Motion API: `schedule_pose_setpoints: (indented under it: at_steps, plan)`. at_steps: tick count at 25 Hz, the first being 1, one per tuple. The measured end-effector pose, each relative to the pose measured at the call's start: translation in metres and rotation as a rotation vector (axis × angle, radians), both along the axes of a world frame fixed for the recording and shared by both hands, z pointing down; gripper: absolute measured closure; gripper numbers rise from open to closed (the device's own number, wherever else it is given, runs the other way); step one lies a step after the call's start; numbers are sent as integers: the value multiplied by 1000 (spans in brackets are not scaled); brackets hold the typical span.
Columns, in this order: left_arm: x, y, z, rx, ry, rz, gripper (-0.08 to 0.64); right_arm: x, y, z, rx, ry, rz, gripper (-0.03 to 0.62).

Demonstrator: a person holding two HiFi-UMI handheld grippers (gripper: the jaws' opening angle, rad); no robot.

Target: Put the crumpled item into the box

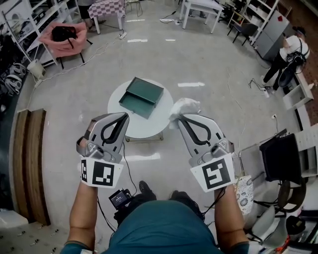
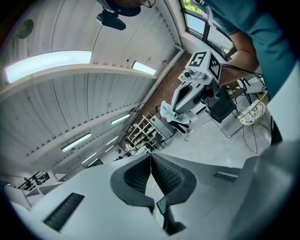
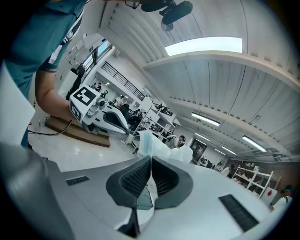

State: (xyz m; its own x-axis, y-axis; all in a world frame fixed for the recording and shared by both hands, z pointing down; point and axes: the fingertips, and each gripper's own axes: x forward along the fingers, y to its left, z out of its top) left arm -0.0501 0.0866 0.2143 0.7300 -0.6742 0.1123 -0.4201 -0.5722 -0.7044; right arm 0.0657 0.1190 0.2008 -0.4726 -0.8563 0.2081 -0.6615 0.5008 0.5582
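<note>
A dark green box [image 1: 141, 96] lies open on a small round white table [image 1: 144, 128]. My right gripper [image 1: 180, 119] hovers over the table's right edge and is shut on a white crumpled item [image 1: 185, 106]. In the right gripper view that crumpled item [image 3: 159, 147] bulges out past the closed tips of the right gripper [image 3: 151, 158]. My left gripper [image 1: 123, 117] is held over the table's near left edge, beside the box. In its own view the left gripper [image 2: 151, 154] has its jaws together with nothing between them. Both gripper views look up towards the ceiling.
A pink chair [image 1: 62, 37] stands at the far left and wooden boards [image 1: 30, 163] lie on the floor at left. A black chair [image 1: 280, 158] and a patterned basket [image 1: 243, 193] are at right. White tables [image 1: 201, 10] and a person [image 1: 288, 54] are farther back.
</note>
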Motion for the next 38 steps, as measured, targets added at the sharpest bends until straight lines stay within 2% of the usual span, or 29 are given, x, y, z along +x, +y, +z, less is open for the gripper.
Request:
schedule_pose_setpoints:
  at_steps: [8, 17, 25, 38]
  plan:
    - [-20, -29, 6, -14, 23, -10, 540, -20, -33, 0, -1, 11, -17, 552]
    - [-32, -87, 15, -31, 10, -140, 540, -27, -112, 8, -6, -4, -142, 552]
    - [-8, -136, 8, -32, -6, -258, 540, -10, -181, -1, -3, -18, -275, 552]
    - [38, -178, 20, -42, -42, -413, 540, 34, -243, 11, -5, -57, -427, 552]
